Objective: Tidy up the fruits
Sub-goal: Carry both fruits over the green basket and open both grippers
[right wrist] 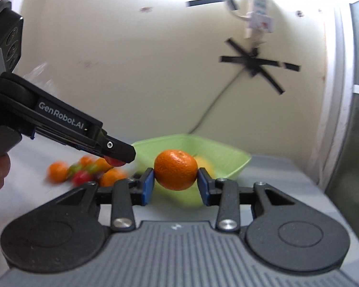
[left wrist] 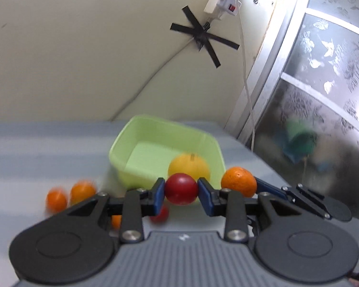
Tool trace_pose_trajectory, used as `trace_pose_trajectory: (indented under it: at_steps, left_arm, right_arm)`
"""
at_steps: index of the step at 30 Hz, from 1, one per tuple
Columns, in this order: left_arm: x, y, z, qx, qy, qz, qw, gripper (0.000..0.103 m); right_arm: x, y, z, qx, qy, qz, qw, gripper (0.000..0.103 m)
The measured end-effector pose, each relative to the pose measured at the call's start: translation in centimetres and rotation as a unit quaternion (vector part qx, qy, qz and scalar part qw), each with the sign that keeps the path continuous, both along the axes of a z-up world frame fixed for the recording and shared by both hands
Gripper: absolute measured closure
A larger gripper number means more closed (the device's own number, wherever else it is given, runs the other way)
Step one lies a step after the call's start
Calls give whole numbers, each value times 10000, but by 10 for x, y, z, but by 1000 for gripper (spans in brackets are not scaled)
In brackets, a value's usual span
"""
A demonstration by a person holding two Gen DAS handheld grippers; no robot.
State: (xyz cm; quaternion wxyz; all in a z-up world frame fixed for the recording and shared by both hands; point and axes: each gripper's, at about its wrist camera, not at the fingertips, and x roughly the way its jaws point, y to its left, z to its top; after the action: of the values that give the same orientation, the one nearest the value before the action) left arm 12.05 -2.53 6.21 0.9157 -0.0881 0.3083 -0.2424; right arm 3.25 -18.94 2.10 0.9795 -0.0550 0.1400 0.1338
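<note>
Left gripper (left wrist: 181, 192) is clamped on a small red fruit (left wrist: 181, 189), both blue pads (left wrist: 158, 197) pressed against its sides, the fruit held clear above the surface (left wrist: 36, 143). Right gripper (right wrist: 176, 184) is clamped on an orange mandarin (right wrist: 176, 169), held between its blue pads (right wrist: 148, 186) in the same manner. In the left wrist view the mandarin appears just right of the red fruit, with the right gripper's fingers behind it. A light green bin (left wrist: 122, 153) sits on the pale grey surface ahead of both grippers, near the wall; one yellow fruit (left wrist: 189, 165) lies inside it at the near right corner. Both held fruits are in front of the bin's near rim, not inside it. Loose fruit remains on the surface left of the bin: a cluster of small oranges (left wrist: 81, 191) and red pieces (left wrist: 160, 214), blurred in both views, so an exact count cannot be given. On the cream wall (left wrist: 83, 47) behind, crossed strips of black tape (left wrist: 203, 34) fix a cable, and a white power strip (left wrist: 221, 3) hangs above. A frosted patterned glass door (left wrist: 323, 71) stands at right.
</note>
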Motion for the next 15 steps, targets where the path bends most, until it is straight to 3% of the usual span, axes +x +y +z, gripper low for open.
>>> trace_pose_trajectory:
  at_steps: [7, 15]
  left_arm:
    - [67, -22, -8, -31, 363, 170, 9992, 73]
    - [85, -26, -32, -18, 663, 325, 9973, 71]
  right_arm:
    - [47, -14, -6, 81, 143, -319, 9994, 61]
    - [72, -21, -14, 303, 328, -391, 9982, 60]
